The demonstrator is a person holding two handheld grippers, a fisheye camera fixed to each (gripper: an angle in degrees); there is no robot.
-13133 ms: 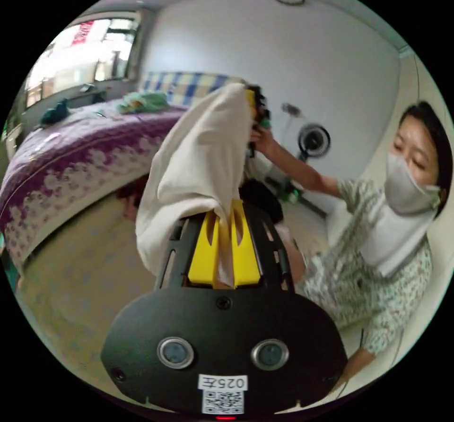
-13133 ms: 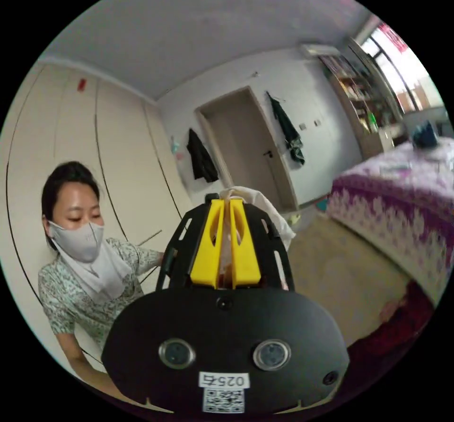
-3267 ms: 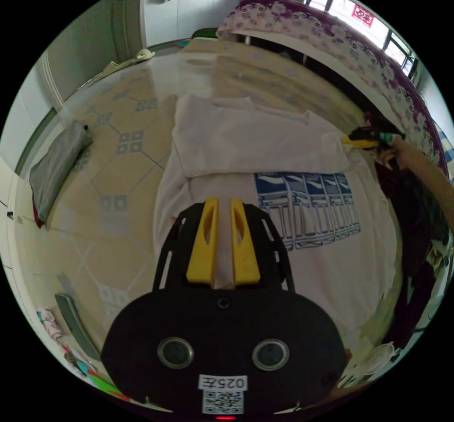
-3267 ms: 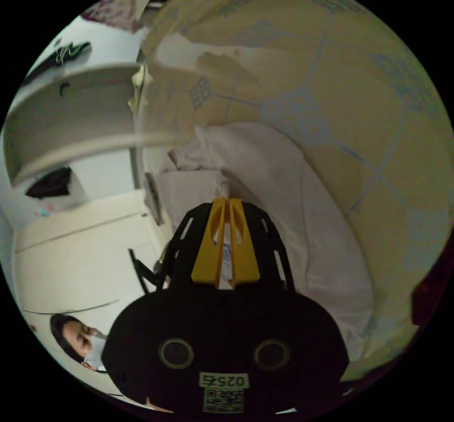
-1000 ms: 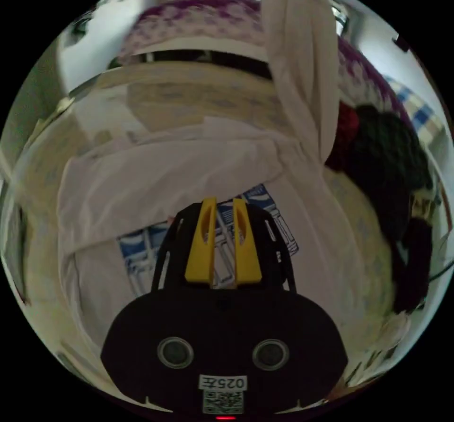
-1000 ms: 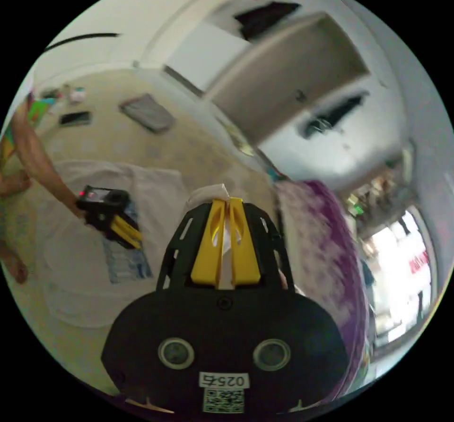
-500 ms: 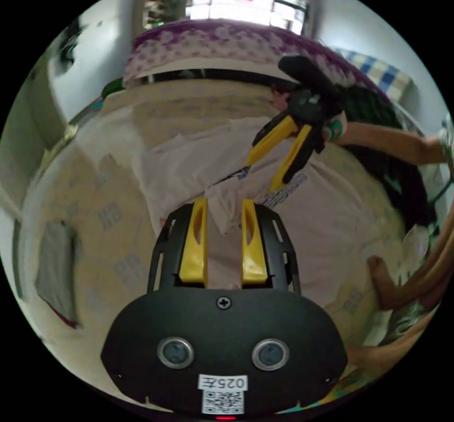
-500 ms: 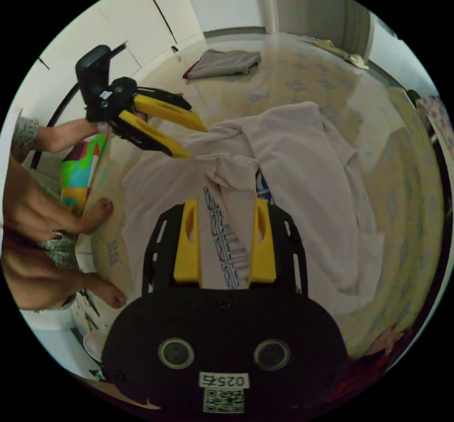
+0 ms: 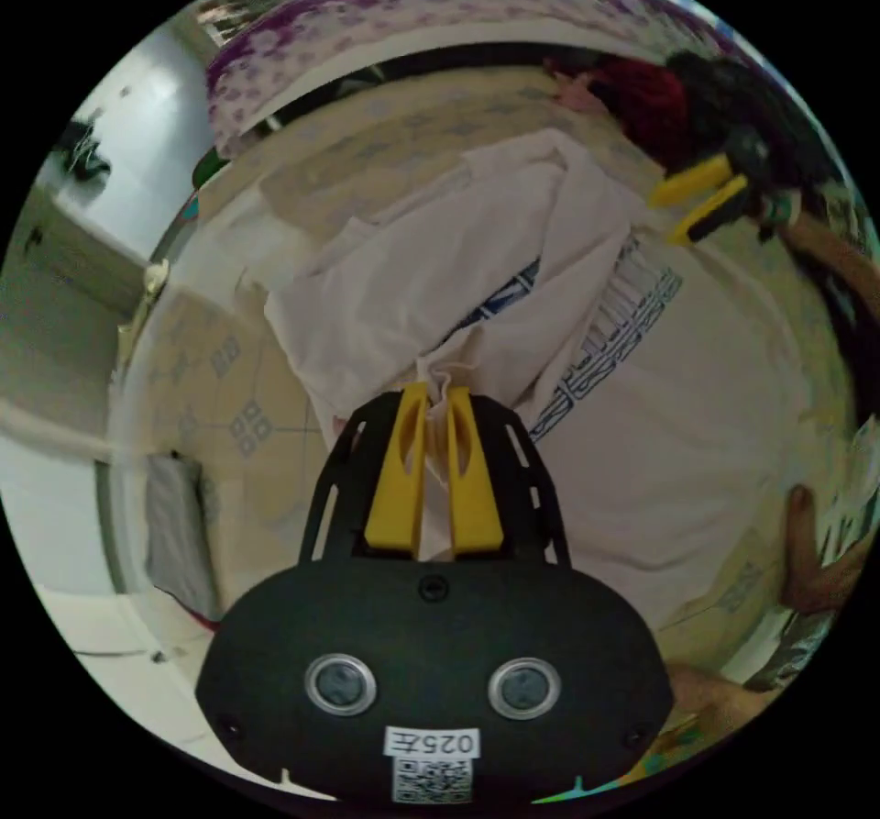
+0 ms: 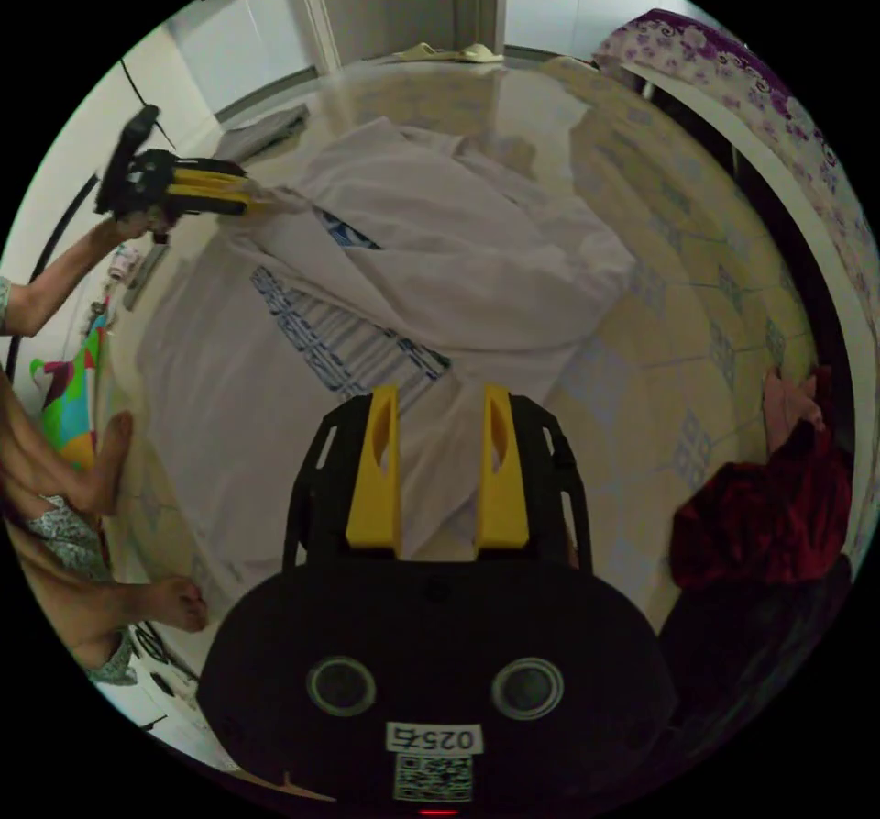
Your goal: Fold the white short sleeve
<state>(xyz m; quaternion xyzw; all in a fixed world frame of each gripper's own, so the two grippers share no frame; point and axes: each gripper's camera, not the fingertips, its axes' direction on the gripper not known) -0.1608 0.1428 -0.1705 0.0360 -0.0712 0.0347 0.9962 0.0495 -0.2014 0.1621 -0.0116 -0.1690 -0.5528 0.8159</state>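
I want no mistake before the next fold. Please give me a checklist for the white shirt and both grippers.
1. Left gripper pinches the white short-sleeve shirt with blue print: ok.
2. Right gripper open, ready to grasp: ok.
3. Shirt lies flat on the patterned tile floor: not ok, bunched.
4. Blue print partly covered by a fold: not ok.
5. Dark red cloth apart from the shirt: ok.

The white short sleeve shirt lies spread on the tiled floor, rumpled rather than flat. One part is folded over toward 11 o'clock in the left gripper view, half covering a blue block print (striped panels in a row). A pinched corner of cloth stands up at its 6 o'clock edge.
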